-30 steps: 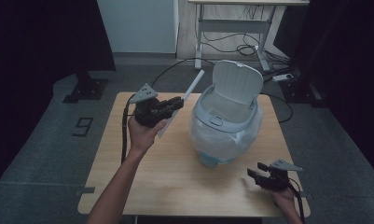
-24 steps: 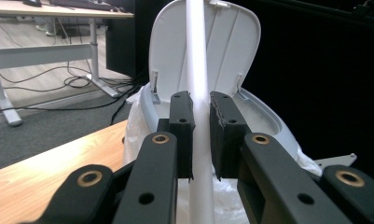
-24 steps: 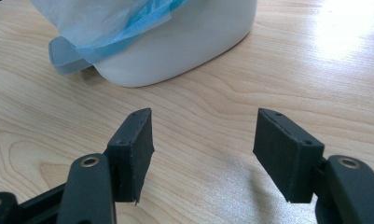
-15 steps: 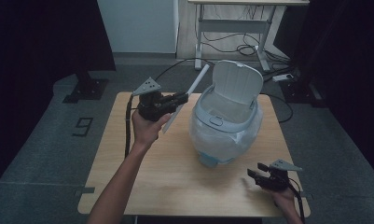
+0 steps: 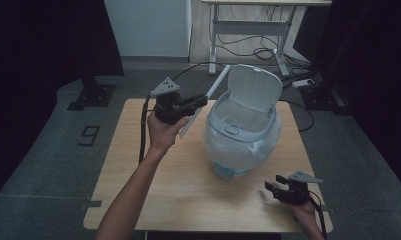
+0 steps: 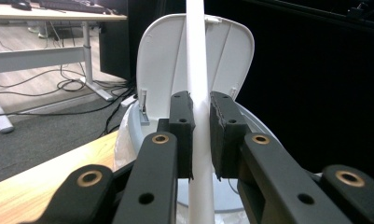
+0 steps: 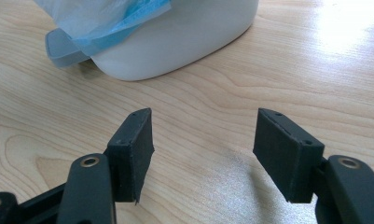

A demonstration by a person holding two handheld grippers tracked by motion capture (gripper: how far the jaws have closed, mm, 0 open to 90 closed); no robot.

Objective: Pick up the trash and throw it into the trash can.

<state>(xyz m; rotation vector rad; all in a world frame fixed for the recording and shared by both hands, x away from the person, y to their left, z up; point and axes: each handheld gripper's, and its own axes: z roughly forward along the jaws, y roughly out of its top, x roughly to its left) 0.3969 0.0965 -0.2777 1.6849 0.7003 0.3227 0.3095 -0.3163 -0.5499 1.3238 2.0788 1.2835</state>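
Left tongs (image 5: 200, 101), frame centre-left, clamp white strip (image 6: 197, 70) beside open bin (image 5: 241, 131) at centre. Keep strip upright, steer tip inside rim. Right tongs (image 7: 203, 156) open, low on surface (image 5: 138, 165), lower right

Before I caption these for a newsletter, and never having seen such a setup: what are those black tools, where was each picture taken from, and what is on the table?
No robot here: a person holds a two-jaw gripper in each hand. The high view looks down from above the wooden table. The other two come from cameras riding on the grippers, looking along their black jaws.

On the table stands a white lidded bin, its lid tipped up, with a clear plastic bag over its rim.

The left gripper is raised beside the bin, jaws shut on a long white strip that I cannot name more exactly. The right gripper sits low near the table's front right edge, jaws open, holding nothing.
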